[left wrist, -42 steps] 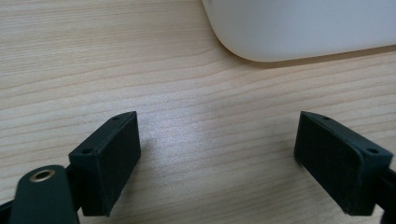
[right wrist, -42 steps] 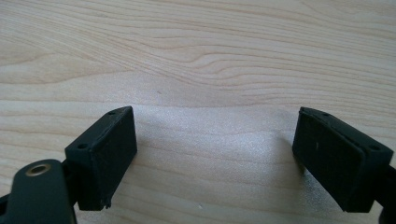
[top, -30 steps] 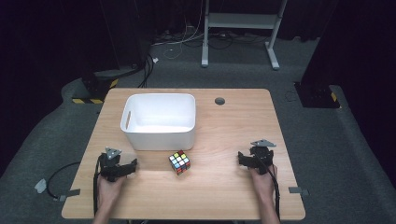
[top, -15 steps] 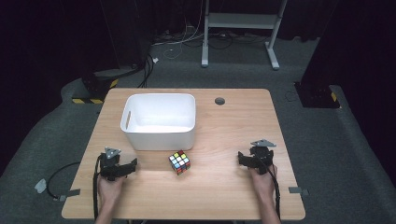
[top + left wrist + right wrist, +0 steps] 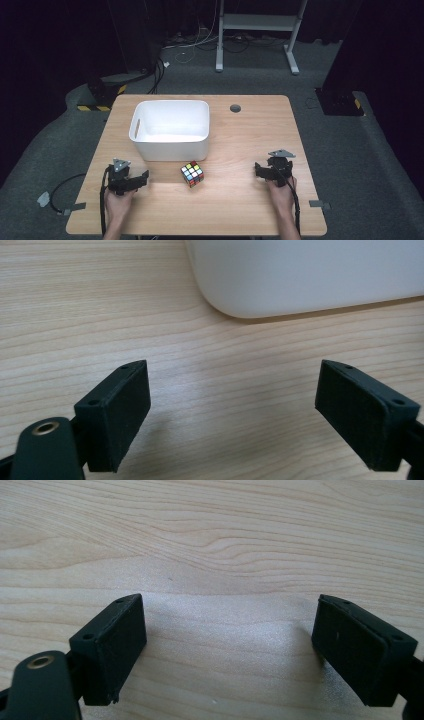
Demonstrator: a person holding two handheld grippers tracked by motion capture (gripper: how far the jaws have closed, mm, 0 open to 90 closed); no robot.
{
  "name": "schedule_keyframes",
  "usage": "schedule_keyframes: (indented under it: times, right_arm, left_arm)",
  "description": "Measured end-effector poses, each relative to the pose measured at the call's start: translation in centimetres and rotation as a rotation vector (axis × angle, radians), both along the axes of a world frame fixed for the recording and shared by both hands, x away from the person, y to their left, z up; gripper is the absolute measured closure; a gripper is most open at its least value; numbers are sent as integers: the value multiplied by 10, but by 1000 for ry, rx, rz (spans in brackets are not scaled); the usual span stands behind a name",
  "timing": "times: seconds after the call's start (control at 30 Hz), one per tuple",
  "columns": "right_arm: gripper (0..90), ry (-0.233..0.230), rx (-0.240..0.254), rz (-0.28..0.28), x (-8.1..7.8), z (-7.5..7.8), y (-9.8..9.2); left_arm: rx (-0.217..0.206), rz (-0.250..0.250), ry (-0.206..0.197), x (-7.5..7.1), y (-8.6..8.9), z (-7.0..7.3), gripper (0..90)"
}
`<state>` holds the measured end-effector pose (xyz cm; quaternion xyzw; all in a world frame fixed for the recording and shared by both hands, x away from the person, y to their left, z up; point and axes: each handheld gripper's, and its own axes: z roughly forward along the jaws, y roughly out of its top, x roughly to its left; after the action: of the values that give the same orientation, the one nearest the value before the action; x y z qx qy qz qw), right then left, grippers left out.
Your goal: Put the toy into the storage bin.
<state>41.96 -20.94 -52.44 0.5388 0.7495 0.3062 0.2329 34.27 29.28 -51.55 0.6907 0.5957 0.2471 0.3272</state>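
Note:
A colourful puzzle cube [image 5: 192,173] sits on the wooden table [image 5: 240,135], just in front of the white plastic bin [image 5: 171,130]. My left gripper [image 5: 142,176] rests low near the table's front left, jaws wide apart over bare wood, pointing right toward the cube. In the left gripper view the left gripper [image 5: 235,410] is open, with the white bin [image 5: 310,275] ahead. My right gripper [image 5: 259,169] rests at the front right, facing left. It is also open over bare wood, as the right gripper view [image 5: 230,647] confirms.
A round cable hole [image 5: 235,108] lies at the table's back middle. Cables trail from both grippers off the front edge. A white desk frame [image 5: 260,30] stands on the grey floor beyond the table.

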Motion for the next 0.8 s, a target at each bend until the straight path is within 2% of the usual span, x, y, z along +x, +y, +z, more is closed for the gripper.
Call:
schedule_keyframes:
  times: [0.27,0.53,0.8]
  right_arm:
    - [143,0,0,1,0,0,0]
    - [161,-1,3,6,-1,0,1]
    - [162,-1,3,7,-1,0,1]
  left_arm:
    - [-4,-38,10,-4,-7,0,146]
    - [-23,-52,-1,-9,-10,4,146]
    - [-16,-97,5,-6,-18,6,146]
